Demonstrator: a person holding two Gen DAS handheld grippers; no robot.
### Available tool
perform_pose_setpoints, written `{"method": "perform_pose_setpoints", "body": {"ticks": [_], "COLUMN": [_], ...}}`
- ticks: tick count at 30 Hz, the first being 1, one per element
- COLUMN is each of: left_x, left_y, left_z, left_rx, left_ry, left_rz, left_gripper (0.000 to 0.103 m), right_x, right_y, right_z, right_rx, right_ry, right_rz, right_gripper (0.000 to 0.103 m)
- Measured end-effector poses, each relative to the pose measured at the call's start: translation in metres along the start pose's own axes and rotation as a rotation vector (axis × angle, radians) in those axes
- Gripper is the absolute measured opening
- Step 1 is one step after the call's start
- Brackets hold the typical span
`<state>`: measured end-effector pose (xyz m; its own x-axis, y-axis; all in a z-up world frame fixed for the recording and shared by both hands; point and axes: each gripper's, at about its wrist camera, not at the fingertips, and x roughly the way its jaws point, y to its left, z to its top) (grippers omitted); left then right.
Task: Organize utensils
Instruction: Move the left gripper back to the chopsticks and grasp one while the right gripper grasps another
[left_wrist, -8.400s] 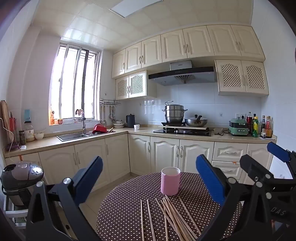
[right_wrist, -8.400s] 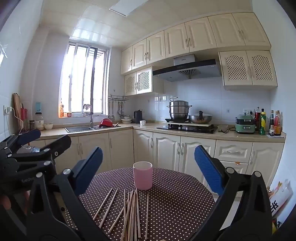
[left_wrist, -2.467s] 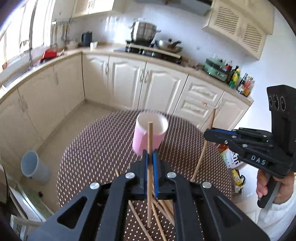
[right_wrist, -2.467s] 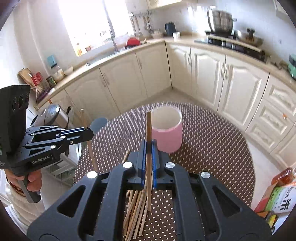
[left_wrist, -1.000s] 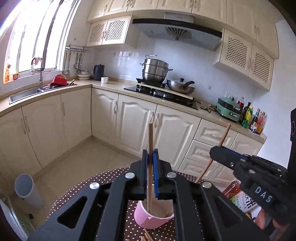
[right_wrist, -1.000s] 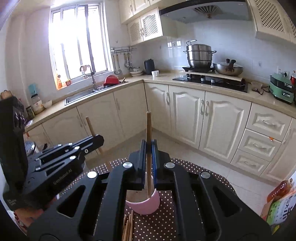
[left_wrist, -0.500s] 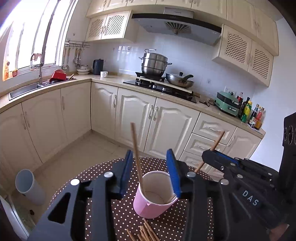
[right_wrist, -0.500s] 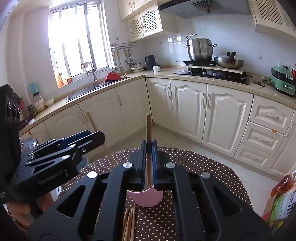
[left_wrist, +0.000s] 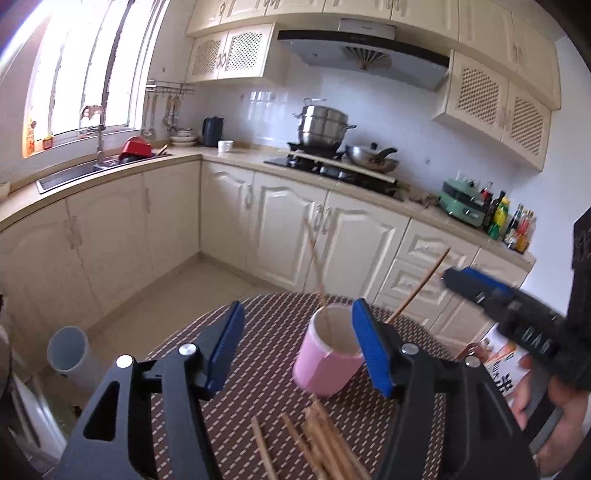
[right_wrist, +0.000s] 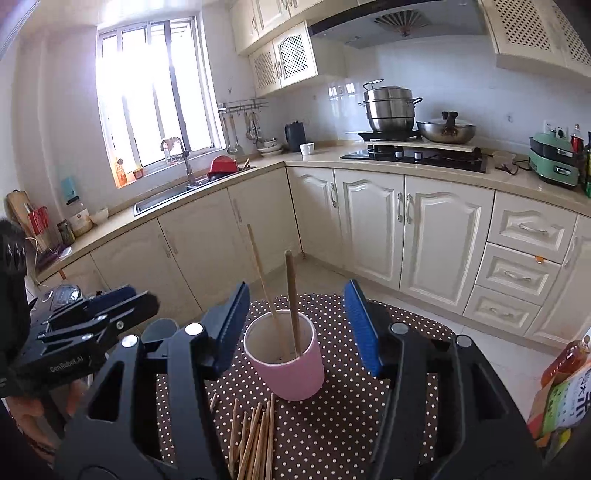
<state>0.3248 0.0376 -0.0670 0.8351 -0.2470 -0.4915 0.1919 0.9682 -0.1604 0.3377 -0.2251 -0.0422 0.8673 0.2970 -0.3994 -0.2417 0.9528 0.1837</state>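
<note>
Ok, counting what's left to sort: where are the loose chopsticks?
In the right wrist view, the loose chopsticks lie on the dotted table, just in front of the pink cup.

On my round table (right_wrist: 343, 424) the cup (right_wrist: 286, 363) stands toward the far edge, with two chopsticks (right_wrist: 291, 295) in it leaning on its rim. The loose chopsticks (right_wrist: 255, 439) lie in a bundle at the near edge, just before the cup. Behind the table, cabinets (right_wrist: 373, 229) run under the counter (right_wrist: 424, 173).

Blown-out window (right_wrist: 155, 92) glare, fisheye warp
</note>
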Motion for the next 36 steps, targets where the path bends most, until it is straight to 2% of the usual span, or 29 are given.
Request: {"method": "perform_pose_setpoints", "body": {"ticks": [7,13,17,21,25,26,36], "left_x": [-0.009,0.009,0.021,0.034,0.048,0.052,0.073], "left_y": [0.019,0.027,0.028,0.024,0.02,0.02,0.023], "left_z": [-0.036,-0.077,-0.104,-0.124,-0.142,-0.146,-0.159], "left_rx": [0.006,0.004,-0.01,-0.021,-0.018,-0.02,-0.036], "left_ry": [0.114,0.243,0.312,0.369,0.41,0.422,0.462], "left_rz": [0.02,0.04,0.042,0.038,0.057,0.056,0.081], "left_gripper": [0.06,0.06,0.06,0.06,0.06,0.06,0.06], "right_x": [-0.021,-0.025,-0.015,0.006,0.028,0.033,0.065], "right_y": [-0.003,0.0,0.004,0.006,0.011,0.012,0.025], "right_z": [-0.025,-0.058,-0.084,-0.116,-0.146,-0.152,-0.173], "right_rx": [0.005,-0.029,-0.051,-0.074,-0.102,-0.112,-0.154], "right_ry": [0.007,0.056,0.133,0.253,0.373,0.398,0.495], "right_rz": [0.005,0.008,0.019,0.024,0.014,0.008,0.009], "right_gripper": [0.054,0.054,0.054,0.053,0.037,0.035,0.035]}}
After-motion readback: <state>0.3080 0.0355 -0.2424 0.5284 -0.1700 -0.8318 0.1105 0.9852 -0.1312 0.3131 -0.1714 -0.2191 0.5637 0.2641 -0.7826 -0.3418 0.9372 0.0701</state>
